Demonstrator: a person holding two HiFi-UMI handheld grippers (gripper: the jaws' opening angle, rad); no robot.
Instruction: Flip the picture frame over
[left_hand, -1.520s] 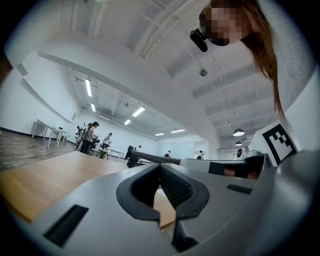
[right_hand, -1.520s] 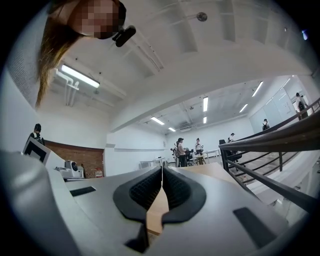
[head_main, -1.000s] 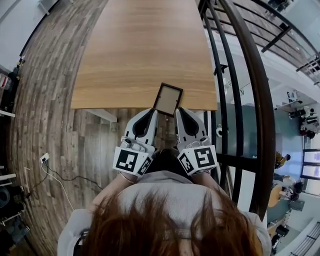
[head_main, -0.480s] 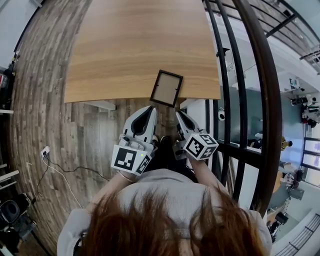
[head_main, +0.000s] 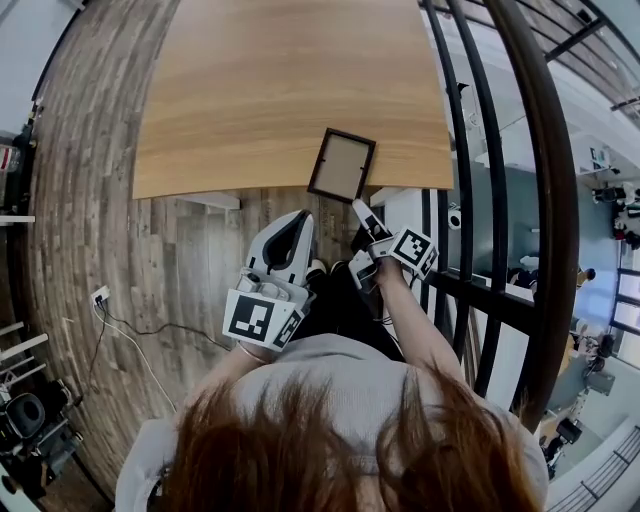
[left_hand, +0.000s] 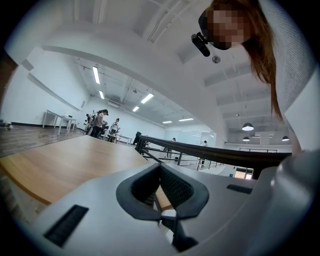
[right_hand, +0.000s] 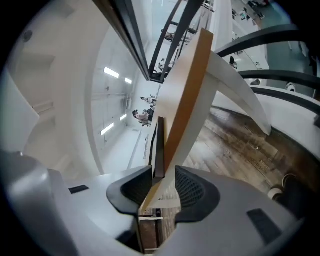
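The picture frame (head_main: 342, 165), dark-rimmed with a tan panel, lies flat at the near edge of the wooden table (head_main: 250, 90). My right gripper (head_main: 360, 212) is rolled on its side just short of that edge, and its jaws are opening. In the right gripper view the frame's dark rim (right_hand: 158, 145) and the table's edge (right_hand: 185, 100) stand between the parted jaws of that gripper (right_hand: 162, 172), and the pads do not press on them. My left gripper (head_main: 298, 222) hangs beside it, left of the frame and short of the table, shut and empty (left_hand: 160, 167).
A black railing (head_main: 470, 150) runs close along the table's right side. A white table support (head_main: 205, 200) shows under the near edge. A cable (head_main: 120, 330) trails over the plank floor at the left. Far off, people (left_hand: 100, 122) stand by other tables.
The right gripper has dropped, rolled onto its side and parted its jaws at the table's edge. The left gripper has sunk a little.
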